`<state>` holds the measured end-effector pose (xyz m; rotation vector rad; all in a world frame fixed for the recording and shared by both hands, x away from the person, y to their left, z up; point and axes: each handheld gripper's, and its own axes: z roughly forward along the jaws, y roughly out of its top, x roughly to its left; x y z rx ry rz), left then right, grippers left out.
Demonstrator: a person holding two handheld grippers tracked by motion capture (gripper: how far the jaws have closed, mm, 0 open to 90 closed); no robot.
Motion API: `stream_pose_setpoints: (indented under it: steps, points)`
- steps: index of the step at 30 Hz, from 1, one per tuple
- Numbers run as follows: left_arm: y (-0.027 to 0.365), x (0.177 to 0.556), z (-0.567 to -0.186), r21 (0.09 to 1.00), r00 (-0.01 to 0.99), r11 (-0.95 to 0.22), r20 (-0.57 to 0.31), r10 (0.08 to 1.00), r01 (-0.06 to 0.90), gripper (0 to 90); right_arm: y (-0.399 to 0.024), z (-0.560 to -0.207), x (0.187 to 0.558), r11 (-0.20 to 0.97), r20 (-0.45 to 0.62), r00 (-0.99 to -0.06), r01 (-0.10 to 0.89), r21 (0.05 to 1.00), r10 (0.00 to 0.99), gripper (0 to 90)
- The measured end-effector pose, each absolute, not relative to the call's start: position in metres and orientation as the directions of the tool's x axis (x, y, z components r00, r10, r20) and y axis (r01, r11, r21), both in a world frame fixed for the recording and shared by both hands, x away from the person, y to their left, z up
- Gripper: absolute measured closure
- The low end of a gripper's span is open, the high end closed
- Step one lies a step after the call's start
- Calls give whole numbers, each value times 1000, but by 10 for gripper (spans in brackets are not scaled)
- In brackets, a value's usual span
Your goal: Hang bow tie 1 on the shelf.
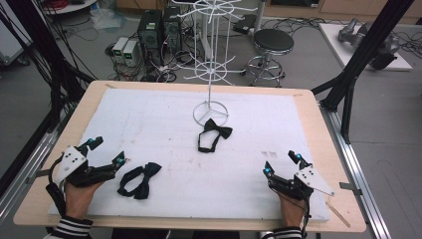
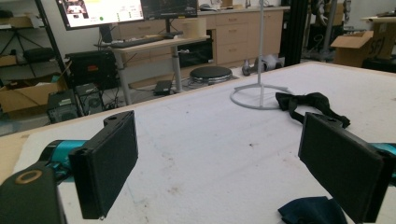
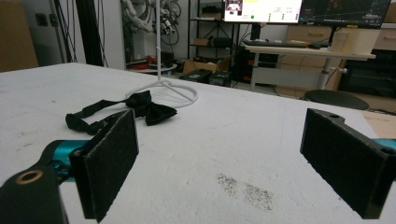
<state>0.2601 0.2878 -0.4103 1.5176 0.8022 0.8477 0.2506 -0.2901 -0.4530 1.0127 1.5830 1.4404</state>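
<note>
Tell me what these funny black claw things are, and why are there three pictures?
A person sits at a table and holds a claw tool, called a gripper, in each hand. The left gripper and the right gripper each have two black jaws, spread wide apart now, holding nothing.

One picture comes from a camera up high, looking down on the table. The other two come from little cameras riding on each gripper, so you look out between its own jaws.

On the white mat lie two dark bow ties: one near the left gripper, one in the middle beside the white wire stand. The stand has hooks, with nothing hanging on them.
</note>
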Motion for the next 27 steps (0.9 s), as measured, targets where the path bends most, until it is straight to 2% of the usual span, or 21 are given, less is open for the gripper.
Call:
stream_pose_setpoints:
  steps: [12, 27]
  points:
    - [282, 252, -377, 967, 527, -230, 143, 838, 104, 144, -289, -453, 251, 62, -30, -399, 67, 996, 917, 107]
    - [263, 248, -360, 904, 638, -340, 104, 763, 259, 144, -289, -453, 251, 67, -36, -400, 64, 996, 916, 107]
